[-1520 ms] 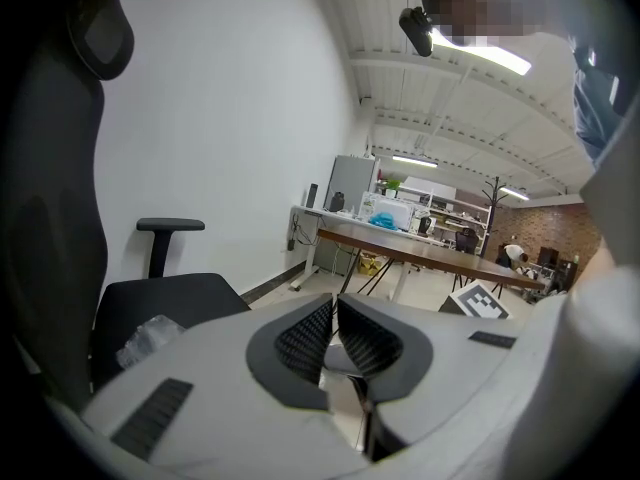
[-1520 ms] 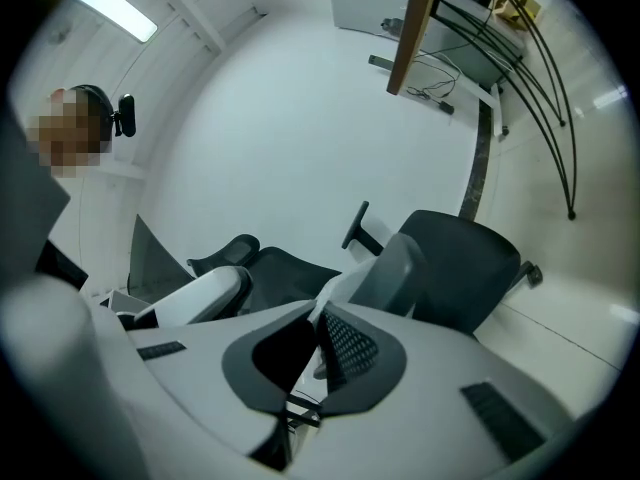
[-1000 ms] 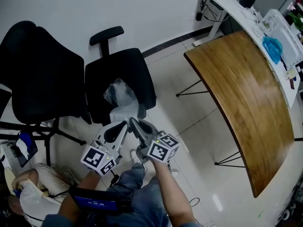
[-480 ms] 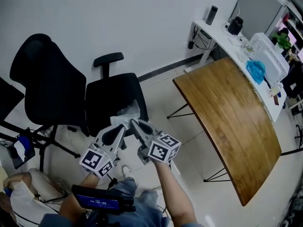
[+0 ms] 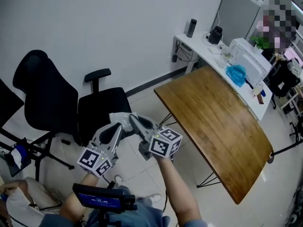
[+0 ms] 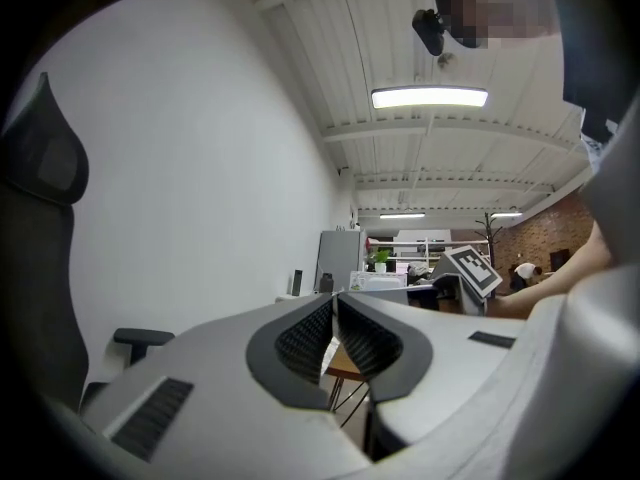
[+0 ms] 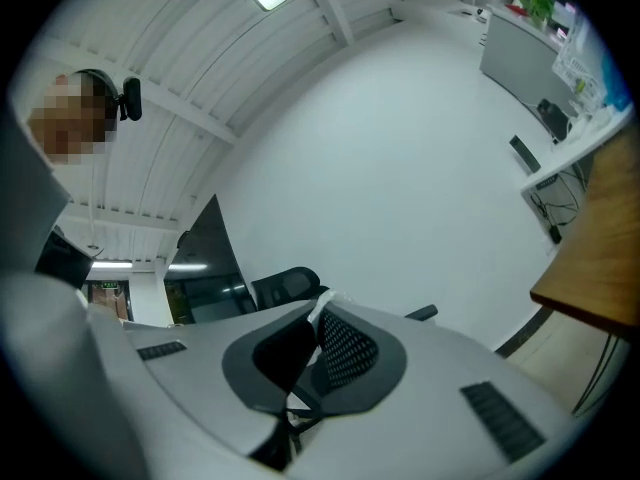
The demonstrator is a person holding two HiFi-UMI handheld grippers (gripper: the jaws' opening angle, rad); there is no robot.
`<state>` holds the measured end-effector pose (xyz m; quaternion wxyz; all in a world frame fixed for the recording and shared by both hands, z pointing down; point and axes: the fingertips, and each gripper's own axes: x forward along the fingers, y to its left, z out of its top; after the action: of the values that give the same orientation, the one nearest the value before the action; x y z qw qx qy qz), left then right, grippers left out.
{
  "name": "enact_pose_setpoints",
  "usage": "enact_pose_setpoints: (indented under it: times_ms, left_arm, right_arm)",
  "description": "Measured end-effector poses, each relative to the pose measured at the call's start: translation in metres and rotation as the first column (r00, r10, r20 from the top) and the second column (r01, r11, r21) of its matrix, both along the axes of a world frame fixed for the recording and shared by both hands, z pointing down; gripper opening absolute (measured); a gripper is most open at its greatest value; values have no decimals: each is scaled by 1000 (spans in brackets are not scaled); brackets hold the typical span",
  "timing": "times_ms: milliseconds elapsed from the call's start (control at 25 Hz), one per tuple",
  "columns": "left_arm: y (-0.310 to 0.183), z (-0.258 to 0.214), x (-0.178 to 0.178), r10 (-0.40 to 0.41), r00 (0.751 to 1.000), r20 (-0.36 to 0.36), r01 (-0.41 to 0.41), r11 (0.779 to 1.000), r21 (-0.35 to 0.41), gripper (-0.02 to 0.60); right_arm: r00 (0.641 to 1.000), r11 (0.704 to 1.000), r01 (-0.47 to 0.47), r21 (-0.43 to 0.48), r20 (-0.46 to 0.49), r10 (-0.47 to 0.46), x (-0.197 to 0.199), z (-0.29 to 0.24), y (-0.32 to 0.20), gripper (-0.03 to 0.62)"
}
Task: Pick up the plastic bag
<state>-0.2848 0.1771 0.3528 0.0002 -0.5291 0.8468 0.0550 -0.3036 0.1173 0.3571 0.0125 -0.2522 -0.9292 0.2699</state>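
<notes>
Head view is showing the left gripper (image 5: 119, 126) and the right gripper (image 5: 133, 121), tips close together, both clamping the crumpled plastic bag (image 5: 122, 119) and holding it up by the black chair's (image 5: 100, 109) seat edge, with the wooden table (image 5: 213, 126) standing to the right.

floor (image 5: 191, 162) | standing on it: office chair (image 5: 97, 110); wooden table (image 5: 213, 122)

Dim, cool, even indoor light. Ceiling strip lamp (image 6: 430, 97) glows bright in left gripper view. Faint sheen on wooden counter (image 5: 222, 122). Gripper views fisheye-bent, corners vignetted black.
</notes>
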Motion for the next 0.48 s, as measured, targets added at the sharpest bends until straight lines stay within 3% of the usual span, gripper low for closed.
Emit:
enact_pose_setpoints:
  times_ms: [480]
  left_arm:
    - [-71,-67,70,73,991,109,-81,994,69,25]
  right_arm:
    - [993,990,-16,137,119,0,56,-84,-67,5]
